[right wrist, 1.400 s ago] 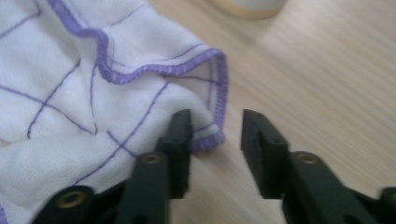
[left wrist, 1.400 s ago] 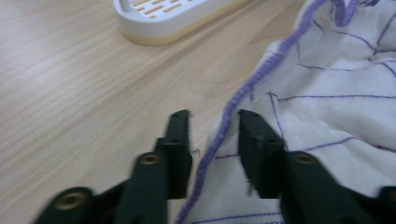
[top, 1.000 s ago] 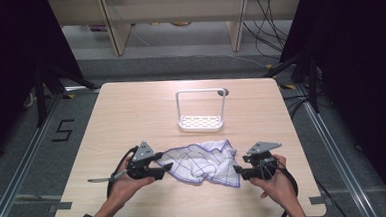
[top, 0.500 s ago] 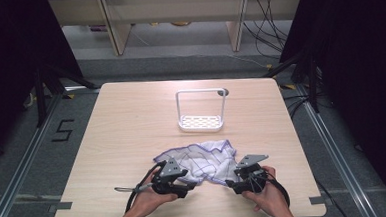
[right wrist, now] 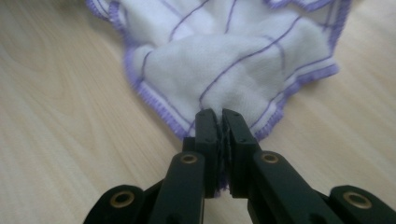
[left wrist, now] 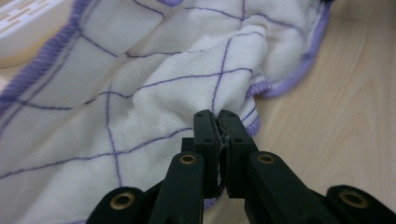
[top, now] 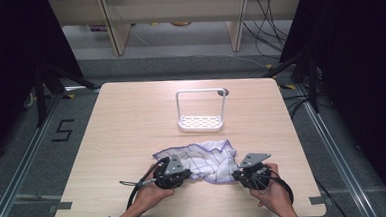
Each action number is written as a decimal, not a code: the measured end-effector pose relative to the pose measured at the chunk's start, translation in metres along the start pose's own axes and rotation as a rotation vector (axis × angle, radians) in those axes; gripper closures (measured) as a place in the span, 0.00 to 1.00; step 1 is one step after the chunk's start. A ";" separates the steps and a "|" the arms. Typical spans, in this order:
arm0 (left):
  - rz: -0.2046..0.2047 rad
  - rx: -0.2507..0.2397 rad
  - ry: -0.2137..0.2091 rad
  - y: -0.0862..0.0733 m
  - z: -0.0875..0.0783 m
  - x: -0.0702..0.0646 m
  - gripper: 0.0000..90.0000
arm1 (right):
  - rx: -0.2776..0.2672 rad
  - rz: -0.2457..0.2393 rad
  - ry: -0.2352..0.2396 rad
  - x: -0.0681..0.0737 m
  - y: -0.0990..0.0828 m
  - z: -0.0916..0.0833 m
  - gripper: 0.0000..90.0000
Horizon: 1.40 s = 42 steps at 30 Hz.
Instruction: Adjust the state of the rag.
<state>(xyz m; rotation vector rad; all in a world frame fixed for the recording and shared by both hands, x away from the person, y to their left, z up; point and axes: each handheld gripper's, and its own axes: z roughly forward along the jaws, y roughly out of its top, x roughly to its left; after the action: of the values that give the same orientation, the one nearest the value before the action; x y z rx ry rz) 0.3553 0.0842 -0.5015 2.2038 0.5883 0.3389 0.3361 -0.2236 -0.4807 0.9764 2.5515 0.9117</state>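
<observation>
High view: your left gripper (top: 184, 173) and right gripper (top: 237, 175) both pinch the cloth (top: 206, 158), so lift evenly, apart, keeping corners taut.

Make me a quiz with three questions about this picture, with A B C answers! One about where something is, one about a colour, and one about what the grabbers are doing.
1. Where is the white rack compared with the cloth?
A. Farther from the person
B. On top of it
C. Under it

2. What colour are the lines on the cloth?
A. Red
B. Purple
C. Green

3. What are the two grippers doing?
A. Both open, off the cloth
B. One holds the rack
C. Both pinch the cloth

Answers:
1. A: in the high view the rack stands beyond the cloth on the table.
2. B: purple grid lines and hem show in both gripper views.
3. C: the left gripper and right gripper each have jaws closed on a cloth fold.
</observation>
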 end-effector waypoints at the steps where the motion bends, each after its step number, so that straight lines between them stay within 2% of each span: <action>1: 0.000 0.000 0.000 0.000 0.000 0.000 0.96 | 0.000 0.000 0.000 0.000 0.000 0.000 0.96; 2: -0.004 -0.017 0.000 -0.002 -0.011 0.006 0.96 | -0.044 -0.003 0.007 -0.003 0.000 -0.012 0.96; 3: -0.004 -0.017 0.000 -0.002 -0.011 0.006 0.96 | -0.044 -0.003 0.007 -0.003 0.000 -0.012 0.96; 4: -0.011 -0.032 -0.014 -0.004 -0.022 0.011 0.96 | -0.050 0.018 0.013 -0.005 0.000 -0.025 0.96; 6: -0.024 -0.046 0.000 -0.006 -0.027 0.012 0.96 | -0.073 0.014 0.011 -0.005 -0.002 -0.032 0.96; 7: -0.040 -0.046 -0.002 -0.007 -0.030 0.014 0.96 | -0.066 0.022 0.019 -0.005 -0.004 -0.035 0.96; 8: -0.038 -0.036 -0.017 -0.010 -0.035 0.017 0.96 | -0.047 0.026 0.044 -0.004 -0.007 -0.037 0.96; 11: -0.057 -0.049 -0.015 -0.013 -0.033 0.018 0.96 | -0.035 0.032 0.053 -0.002 -0.014 -0.035 0.96; 12: -0.065 -0.042 -0.010 -0.014 -0.032 0.022 0.96 | -0.007 0.026 0.061 -0.003 -0.020 -0.034 0.96; 13: -0.075 -0.054 -0.004 -0.014 -0.030 0.022 0.96 | -0.004 0.038 0.058 -0.004 -0.022 -0.034 0.96; 14: -0.063 -0.038 -0.002 -0.014 -0.030 0.024 0.96 | -0.023 0.043 0.053 -0.005 -0.024 -0.033 0.96; 15: -0.063 -0.038 -0.002 -0.014 -0.030 0.024 0.96 | -0.023 0.043 0.053 -0.005 -0.024 -0.033 0.96; 16: -0.055 -0.032 0.009 -0.014 -0.026 0.031 0.96 | -0.005 0.054 0.038 -0.011 -0.025 -0.035 0.95; 18: -0.083 -0.025 0.016 -0.017 -0.021 0.038 0.94 | -0.018 0.059 0.022 -0.015 -0.027 -0.031 0.95; 19: -0.106 -0.029 0.018 -0.018 -0.018 0.039 0.93 | 0.008 0.067 0.019 -0.017 -0.027 -0.028 0.95; 21: -0.111 -0.025 0.022 -0.019 -0.017 0.038 0.91 | 0.010 0.084 0.013 -0.017 -0.028 -0.023 0.95; 22: -0.107 -0.024 0.019 -0.019 -0.017 0.037 0.91 | 0.037 0.076 0.009 -0.019 -0.029 -0.021 0.94; 23: -0.110 -0.031 0.022 -0.018 -0.020 0.034 0.88 | 0.031 0.078 0.007 -0.020 -0.030 -0.015 0.92; 24: -0.137 -0.077 0.013 -0.014 -0.030 0.031 0.75 | 0.035 0.107 -0.005 -0.020 -0.029 -0.013 0.86; 25: -0.137 -0.077 0.013 -0.014 -0.030 0.031 0.74 | 0.031 0.125 -0.005 -0.019 -0.028 -0.015 0.84; 26: -0.144 -0.109 0.010 -0.010 -0.041 0.023 0.73 | 0.008 0.103 -0.013 -0.020 -0.028 -0.018 0.82; 27: -0.144 -0.109 0.010 -0.010 -0.041 0.023 0.73 | 0.008 0.103 -0.013 -0.020 -0.028 -0.018 0.82; 28: -0.152 -0.134 -0.017 -0.007 -0.046 0.010 0.72 | -0.030 0.098 -0.036 -0.021 -0.026 -0.023 0.74; 29: -0.143 -0.127 -0.040 -0.005 -0.046 0.002 0.72 | -0.019 0.135 -0.026 -0.018 -0.024 -0.028 0.73; 30: -0.132 -0.126 -0.051 -0.004 -0.044 -0.007 0.72 | -0.023 0.133 -0.024 -0.017 -0.023 -0.031 0.72; 31: -0.132 -0.126 -0.051 -0.004 -0.044 -0.007 0.72 | -0.023 0.133 -0.024 -0.017 -0.023 -0.031 0.72; 32: -0.098 -0.120 -0.084 -0.002 -0.039 -0.018 0.72 | -0.052 0.142 -0.020 -0.013 -0.021 -0.035 0.71; 33: -0.098 -0.120 -0.084 -0.002 -0.039 -0.018 0.72 | -0.065 0.130 -0.015 -0.012 -0.021 -0.036 0.70; 34: -0.072 -0.103 -0.104 -0.001 -0.031 -0.031 0.72 | -0.078 0.116 -0.008 -0.009 -0.020 -0.037 0.70; 35: -0.072 -0.103 -0.104 -0.001 -0.031 -0.031 0.72 | -0.065 0.139 0.009 -0.004 -0.019 -0.039 0.70; 36: -0.052 -0.072 -0.111 0.000 -0.022 -0.036 0.72 | -0.087 0.119 0.018 -0.002 -0.018 -0.036 0.70; 37: -0.051 -0.060 -0.113 0.000 -0.018 -0.038 0.71 | -0.068 0.101 0.026 -0.001 -0.018 -0.036 0.71; 38: -0.051 -0.055 -0.110 0.000 -0.015 -0.038 0.69 | -0.067 0.115 0.038 0.002 -0.018 -0.034 0.71; 40: -0.007 -0.002 -0.071 0.000 -0.008 -0.037 0.65 | -0.063 0.107 0.062 0.004 -0.018 -0.027 0.70; 42: 0.011 0.020 -0.057 -0.001 -0.001 -0.034 0.64 | -0.037 0.105 0.094 0.005 -0.019 -0.022 0.69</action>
<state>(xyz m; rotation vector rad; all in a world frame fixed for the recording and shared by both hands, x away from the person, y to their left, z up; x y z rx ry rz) 0.3256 0.0681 -0.5031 2.2290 0.5506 0.2756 0.3128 -0.2415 -0.4761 1.0900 2.5711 1.0532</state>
